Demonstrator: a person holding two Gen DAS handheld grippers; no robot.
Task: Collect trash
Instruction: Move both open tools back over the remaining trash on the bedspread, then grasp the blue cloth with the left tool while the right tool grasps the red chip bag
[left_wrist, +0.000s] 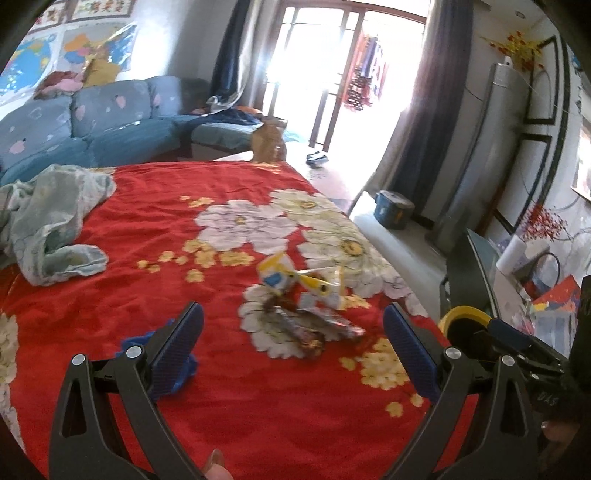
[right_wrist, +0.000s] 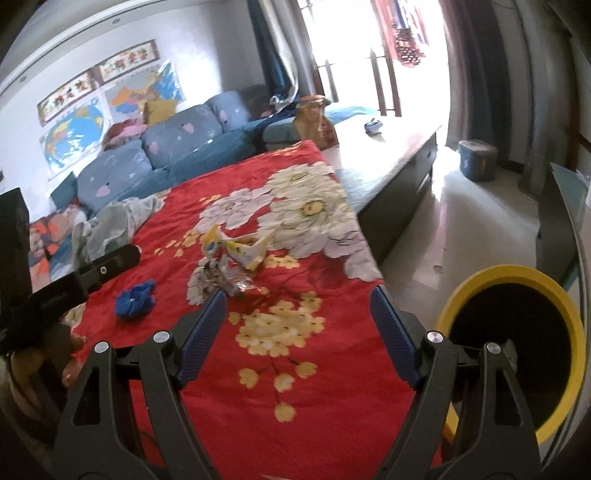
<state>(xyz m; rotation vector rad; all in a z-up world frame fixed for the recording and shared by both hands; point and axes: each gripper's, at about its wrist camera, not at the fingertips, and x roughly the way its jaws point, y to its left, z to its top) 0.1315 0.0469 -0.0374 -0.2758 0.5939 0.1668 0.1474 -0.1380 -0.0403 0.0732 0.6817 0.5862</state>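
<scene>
A red flowered cloth (left_wrist: 147, 229) covers the table. On it lies the trash: a yellow and white wrapper (left_wrist: 291, 277) (right_wrist: 243, 247), a crumpled silver and brown foil wrapper (left_wrist: 310, 326) (right_wrist: 229, 278) and a blue crumpled scrap (left_wrist: 186, 365) (right_wrist: 135, 299). My left gripper (left_wrist: 293, 314) is open above the cloth; the foil wrapper lies just beyond its fingertips and the blue scrap sits behind its left finger. My right gripper (right_wrist: 298, 295) is open and holds nothing, with the wrappers ahead to its left. A yellow-rimmed black bin (right_wrist: 509, 347) (left_wrist: 465, 317) stands off the table's right edge.
A pale green cloth heap (left_wrist: 55, 221) (right_wrist: 114, 221) lies on the table's left. Behind are a blue sofa (left_wrist: 110, 122), a brown paper bag (left_wrist: 269, 140) and bright balcony doors. A blue bucket (right_wrist: 476, 158) stands on the floor at right.
</scene>
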